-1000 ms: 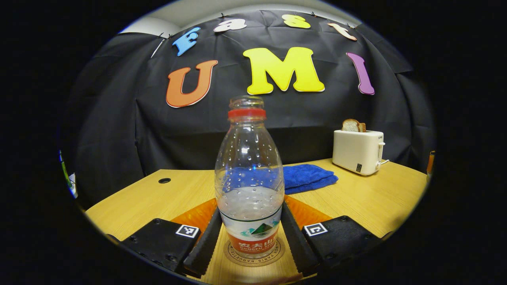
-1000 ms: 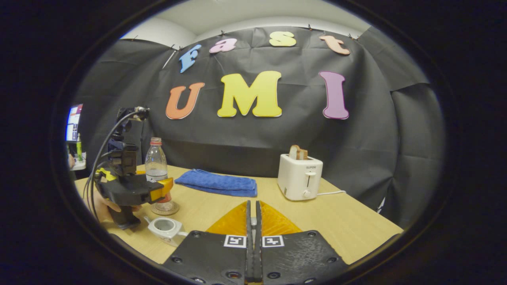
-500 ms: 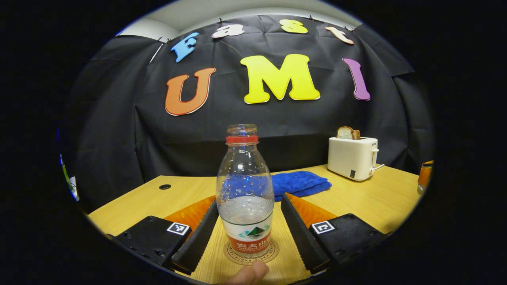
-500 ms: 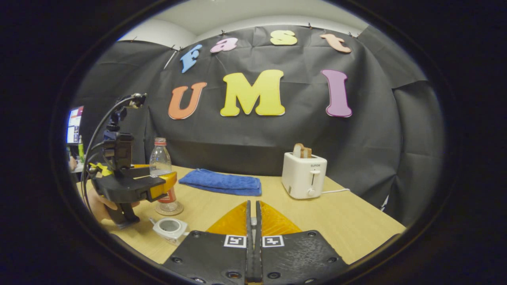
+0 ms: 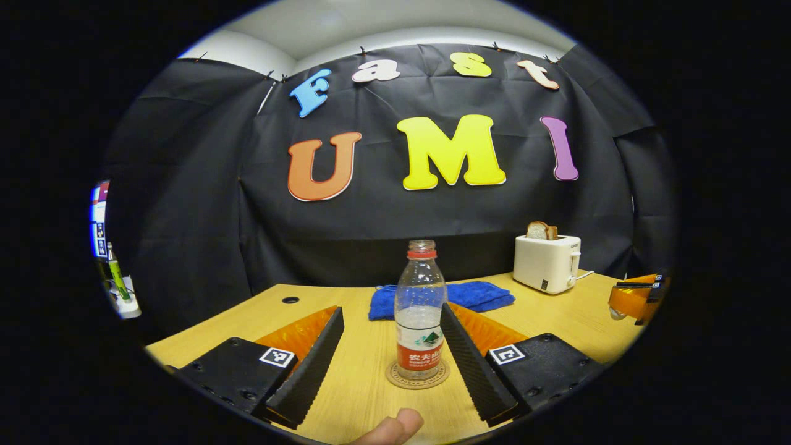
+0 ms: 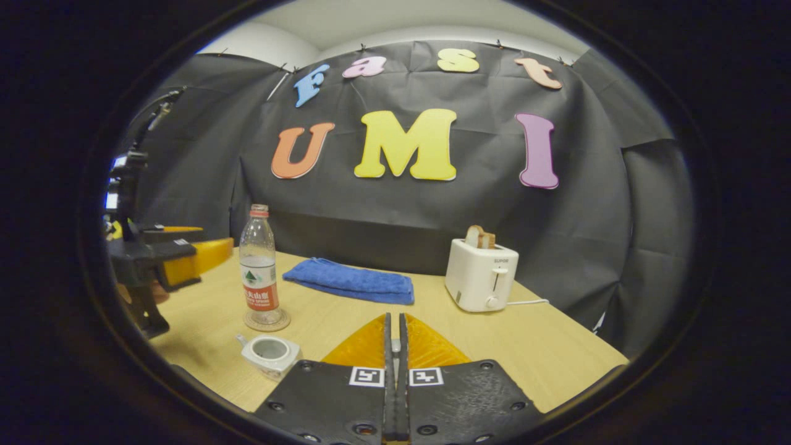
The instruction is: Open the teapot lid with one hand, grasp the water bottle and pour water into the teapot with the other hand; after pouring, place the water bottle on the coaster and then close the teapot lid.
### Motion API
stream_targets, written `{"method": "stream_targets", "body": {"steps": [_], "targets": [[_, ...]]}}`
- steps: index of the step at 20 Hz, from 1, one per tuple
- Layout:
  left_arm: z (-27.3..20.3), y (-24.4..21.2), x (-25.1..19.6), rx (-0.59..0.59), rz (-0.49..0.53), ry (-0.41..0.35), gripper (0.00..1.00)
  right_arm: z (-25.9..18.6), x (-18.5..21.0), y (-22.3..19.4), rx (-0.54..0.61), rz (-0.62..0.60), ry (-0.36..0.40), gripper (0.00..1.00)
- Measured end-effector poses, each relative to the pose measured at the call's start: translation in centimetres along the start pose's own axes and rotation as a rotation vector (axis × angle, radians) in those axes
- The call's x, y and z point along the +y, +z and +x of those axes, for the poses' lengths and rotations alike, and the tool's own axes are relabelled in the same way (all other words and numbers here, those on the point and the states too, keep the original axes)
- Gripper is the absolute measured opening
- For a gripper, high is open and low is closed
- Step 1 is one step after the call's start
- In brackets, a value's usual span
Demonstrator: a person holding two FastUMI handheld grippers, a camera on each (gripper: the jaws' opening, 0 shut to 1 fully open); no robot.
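water bottle [image 5: 420, 312] upright on coaster [image 5: 418, 376], clear of wide-spread left gripper [image 5: 391, 349]; right gripper [image 6: 395, 364] pressed closed beside lidless teapot [image 6: 269, 353] on table [image 6: 544, 346].

The counter [image 5: 562, 321] is pale wood-grain laminate, smooth with a low sheen. The water bottle [image 5: 420, 309] is clear, glossy plastic with droplets clinging inside its upper wall, a printed paper-like label around its lower part and a ring of hard plastic at the neck. Under it the coaster [image 5: 417, 378] looks matt, like cork or card. The towel [image 6: 352, 281] is soft, nubby terry cloth. The toaster [image 6: 481, 275] has a smooth, satin plastic shell. The teapot [image 6: 270, 353] looks like glazed ceramic, glossy. The left gripper [image 5: 389, 355] has ridged, rubbery-looking inner finger faces and matt plastic housings.
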State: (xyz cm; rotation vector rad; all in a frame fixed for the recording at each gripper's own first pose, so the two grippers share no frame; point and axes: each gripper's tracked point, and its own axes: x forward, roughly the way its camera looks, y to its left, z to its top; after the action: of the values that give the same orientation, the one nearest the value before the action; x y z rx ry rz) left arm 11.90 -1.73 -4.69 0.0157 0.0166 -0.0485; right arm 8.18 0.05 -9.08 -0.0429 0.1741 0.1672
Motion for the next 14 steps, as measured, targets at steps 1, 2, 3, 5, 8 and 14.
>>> {"method": "stream_targets", "body": {"steps": [1, 2, 3, 5, 8, 14], "targets": [[-0.9, 0.3, 0.8, -0.004, 0.014, 0.014, 0.98, 0.1, 0.4, -0.2, 0.007, 0.002, 0.009, 0.00], [-1.8, 0.8, 1.8, -0.014, 0.024, 0.028, 0.98, 0.2, 0.9, -0.2, 0.012, 0.001, 0.019, 0.00], [-2.6, 0.8, 2.4, -0.010, 0.027, 0.036, 0.98, 0.3, 1.3, -0.3, 0.017, -0.001, 0.030, 0.00], [-4.2, 1.0, 3.0, -0.010, 0.020, 0.033, 0.98, 0.3, 1.9, -0.1, 0.020, 0.005, 0.038, 0.00], [-6.3, 1.0, 4.4, -0.016, 0.002, 0.043, 0.98, 0.0, 3.8, 0.4, 0.013, 0.005, 0.071, 0.00], [-7.7, 0.0, 5.2, 0.017, -0.018, 0.026, 0.98, -0.3, 8.9, 1.8, -0.022, -0.033, 0.155, 0.00]]}}
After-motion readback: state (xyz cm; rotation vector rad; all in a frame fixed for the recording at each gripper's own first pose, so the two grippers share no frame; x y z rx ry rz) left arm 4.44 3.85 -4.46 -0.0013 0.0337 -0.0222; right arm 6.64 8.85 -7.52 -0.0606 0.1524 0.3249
